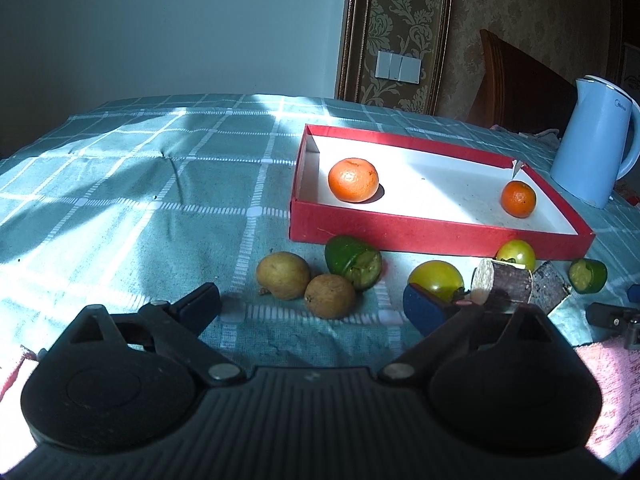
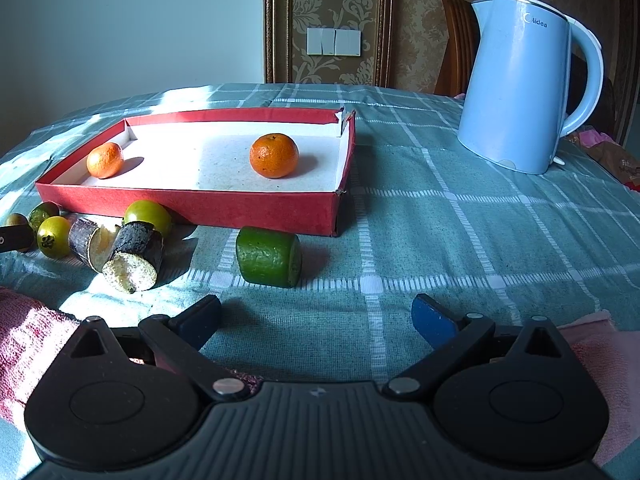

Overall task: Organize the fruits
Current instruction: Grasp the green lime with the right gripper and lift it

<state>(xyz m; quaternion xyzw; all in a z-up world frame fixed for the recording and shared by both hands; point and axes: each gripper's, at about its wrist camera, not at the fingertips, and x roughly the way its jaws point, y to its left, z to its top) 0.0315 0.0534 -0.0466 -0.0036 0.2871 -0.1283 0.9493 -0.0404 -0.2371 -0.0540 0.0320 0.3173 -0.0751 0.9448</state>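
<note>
Fruits: two brown ones (image 1: 304, 286) just ahead of the left gripper (image 1: 310, 306), jaws apart, empty. Green cut piece (image 2: 269, 257) ahead of the right gripper (image 2: 316, 318), likewise apart. Two oranges (image 1: 353, 179) inside the red tray (image 1: 400, 236); kettle (image 2: 520, 84) beyond.

We see the matte black plastic left gripper (image 1: 312, 304) with ribbed base | two round black hubs, silver rivets at arm pivots | dark blue finger pads (image 1: 420, 308) | the black plastic right gripper (image 2: 318, 316) looks the same, blue pads (image 2: 434, 322)
</note>
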